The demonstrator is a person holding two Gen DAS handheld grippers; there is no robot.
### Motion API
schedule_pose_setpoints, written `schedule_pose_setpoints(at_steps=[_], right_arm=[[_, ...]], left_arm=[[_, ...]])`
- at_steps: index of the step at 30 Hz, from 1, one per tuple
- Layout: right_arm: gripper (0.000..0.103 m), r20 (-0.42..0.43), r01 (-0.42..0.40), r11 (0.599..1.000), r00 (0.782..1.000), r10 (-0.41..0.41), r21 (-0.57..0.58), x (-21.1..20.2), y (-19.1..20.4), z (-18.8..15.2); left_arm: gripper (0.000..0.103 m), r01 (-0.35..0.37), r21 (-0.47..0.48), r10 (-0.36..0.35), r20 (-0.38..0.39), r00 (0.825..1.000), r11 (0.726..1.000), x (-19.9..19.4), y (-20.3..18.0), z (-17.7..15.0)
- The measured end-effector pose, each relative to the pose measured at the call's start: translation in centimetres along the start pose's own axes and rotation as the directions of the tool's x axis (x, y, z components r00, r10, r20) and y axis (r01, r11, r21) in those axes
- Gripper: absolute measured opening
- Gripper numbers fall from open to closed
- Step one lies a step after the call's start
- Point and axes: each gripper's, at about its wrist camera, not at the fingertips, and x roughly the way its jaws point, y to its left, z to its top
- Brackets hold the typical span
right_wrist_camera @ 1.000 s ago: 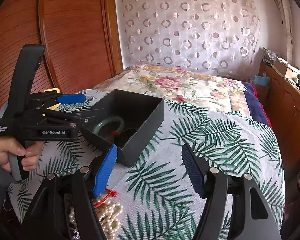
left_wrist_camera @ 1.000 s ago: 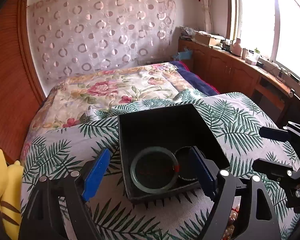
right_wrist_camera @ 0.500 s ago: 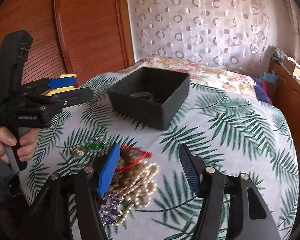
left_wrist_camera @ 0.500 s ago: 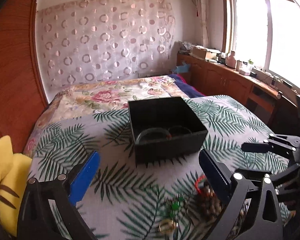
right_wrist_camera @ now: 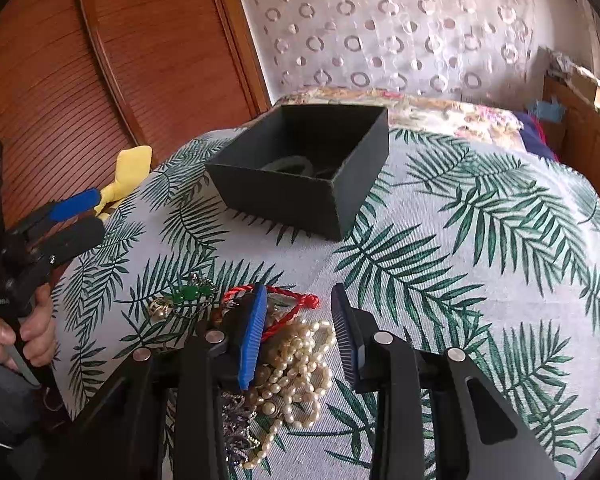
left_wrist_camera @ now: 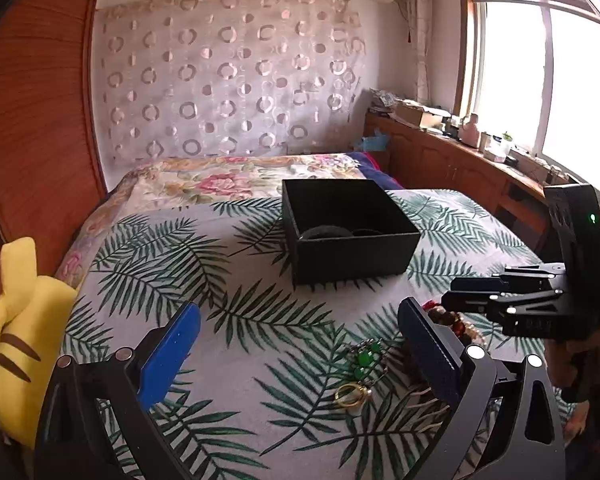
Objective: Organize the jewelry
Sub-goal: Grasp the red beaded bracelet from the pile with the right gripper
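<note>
A black open box [left_wrist_camera: 350,232] [right_wrist_camera: 304,176] stands on the leaf-print cloth and holds a pale green bangle [right_wrist_camera: 288,165] and a dark ring. A jewelry pile lies nearer: a pearl necklace [right_wrist_camera: 296,364], a red cord [right_wrist_camera: 288,300], a green-stone chain [left_wrist_camera: 366,360] [right_wrist_camera: 188,292] and a gold ring [left_wrist_camera: 350,394]. My right gripper [right_wrist_camera: 298,332] is open, its jaws partly closed in, low over the pearls and red cord. My left gripper [left_wrist_camera: 296,344] is wide open and empty, back from the box, above the cloth left of the green chain.
A yellow plush toy [left_wrist_camera: 16,344] lies at the cloth's left edge. A wooden wall panel [right_wrist_camera: 100,60] stands to the left. A floral bedspread [left_wrist_camera: 228,180] lies behind the box. A wooden counter [left_wrist_camera: 452,160] with clutter runs under the window at right.
Both grippers have pulled back from the box toward the jewelry pile. The right gripper's jaws have narrowed and dropped down over the pearls. The left stays wide open.
</note>
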Motion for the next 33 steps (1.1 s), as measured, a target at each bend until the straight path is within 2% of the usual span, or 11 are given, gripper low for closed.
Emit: schedule_pose_setpoints(at_steps=[5,11,17,18,24,33], right_arm=[[0.035,-0.022,-0.024,0.999,0.999,0.025,0.040,0.5,-0.5,0.1],[0.027,-0.045,-0.070,0.993,0.996,0.074,0.091,0.6,-0.9,0.4],[0.011,-0.055,-0.101,0.987,0.993,0.108,0.122,0.6,-0.8,0.4],[0.004,-0.056,-0.098,0.988,0.993,0.105,0.123,0.6,-0.8,0.4],[0.003,-0.056,-0.084,0.991,0.994,0.090,0.104,0.2,-0.4,0.3],[0.003,0.054,-0.038,0.999,0.998,0.037,0.026,-3.6,0.8,1.7]], left_arm=[[0.095,0.005,-0.007,-0.005,-0.005,1.000,1.000,-0.1,0.3,-0.6],[0.095,0.008,-0.011,-0.008,-0.012,1.000,1.000,0.1,0.4,-1.0],[0.095,0.011,-0.009,-0.012,-0.014,1.000,1.000,0.3,0.2,-1.3],[0.095,0.012,-0.008,-0.012,-0.015,1.000,1.000,0.3,0.2,-1.4],[0.095,0.014,-0.006,-0.014,-0.018,1.000,1.000,0.4,0.0,-1.4],[0.095,0.004,0.001,-0.004,-0.070,0.998,1.000,0.9,0.0,-2.2]])
